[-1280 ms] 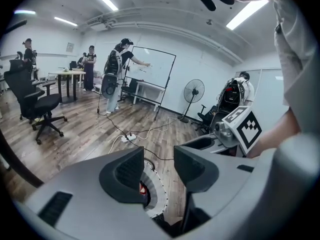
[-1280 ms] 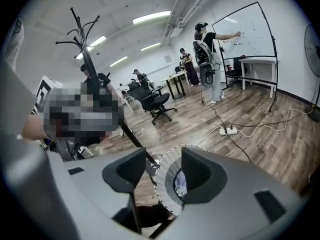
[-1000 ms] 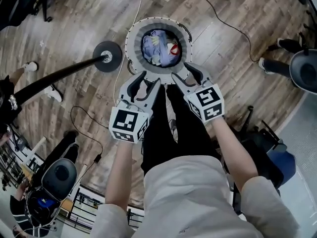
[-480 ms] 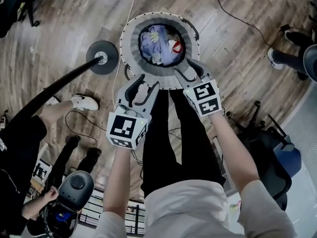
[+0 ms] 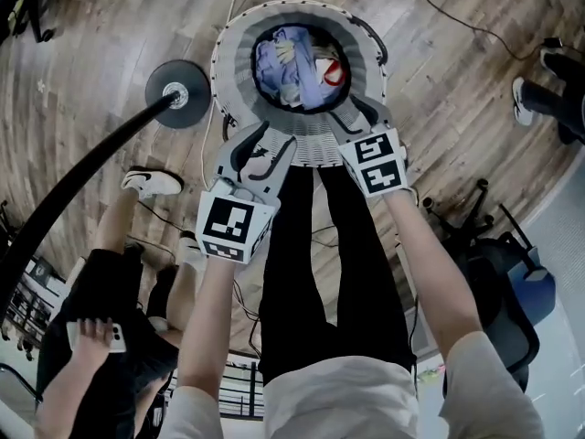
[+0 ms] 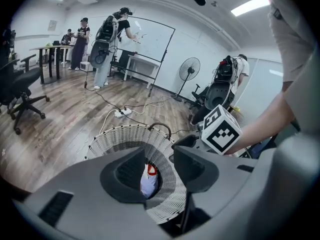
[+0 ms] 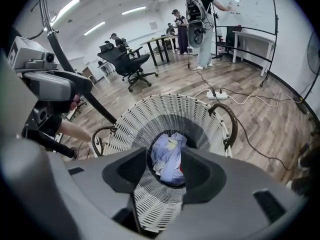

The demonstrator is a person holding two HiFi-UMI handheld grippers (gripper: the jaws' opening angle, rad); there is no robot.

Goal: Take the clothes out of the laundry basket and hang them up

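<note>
- Head view: the round white woven laundry basket (image 5: 228, 48) sat on the wood floor (image 5: 110, 26), with the crumpled pale-blue clothes (image 5: 285, 62) deep inside. The left gripper (image 5: 259, 152) and right gripper (image 5: 355, 122) hovered at its near rim.
- Left gripper view: jaws apart, nothing between them, just the basket below.
- Right gripper view: jaws spread and empty too, lined up over the pile. The stuff looked soft, light and floppy, so I'd pinch a raised fold on top.
</note>
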